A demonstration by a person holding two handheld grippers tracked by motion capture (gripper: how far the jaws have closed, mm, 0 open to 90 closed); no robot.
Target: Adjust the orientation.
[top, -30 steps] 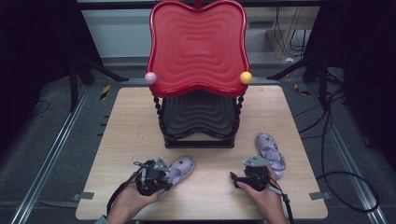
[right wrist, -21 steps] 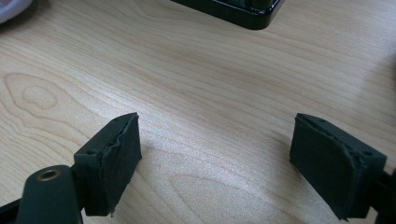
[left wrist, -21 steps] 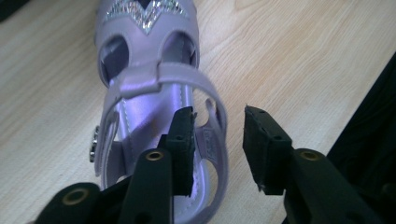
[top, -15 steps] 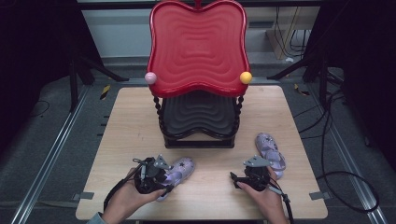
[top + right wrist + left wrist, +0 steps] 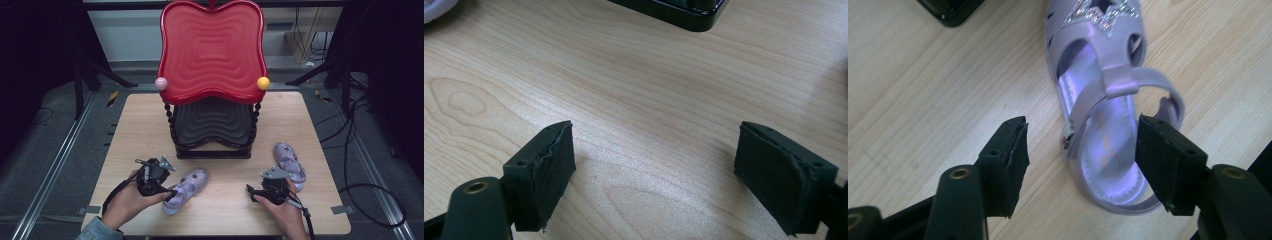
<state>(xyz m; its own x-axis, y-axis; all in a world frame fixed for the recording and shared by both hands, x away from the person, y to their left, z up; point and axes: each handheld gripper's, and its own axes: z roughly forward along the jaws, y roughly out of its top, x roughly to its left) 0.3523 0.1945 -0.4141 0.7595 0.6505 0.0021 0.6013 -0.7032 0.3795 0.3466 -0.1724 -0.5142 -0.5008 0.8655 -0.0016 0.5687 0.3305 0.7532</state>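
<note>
Currently, at the lower left of the high view, the left gripper (image 5: 170, 192) stood beside the heel of a lilac sandal (image 5: 187, 189) lying on the wooden table (image 5: 135, 125). Its jaws had just been opening; in the left gripper view they stood apart on either side of the sandal's (image 5: 1103, 110) heel, pads clear of it. At centre sat a black stand (image 5: 212, 127) bearing a red tray (image 5: 211, 50). At lower right, the right gripper (image 5: 252, 190) stood wide open over bare table, with a second sandal (image 5: 289, 160) just beyond it.
</note>
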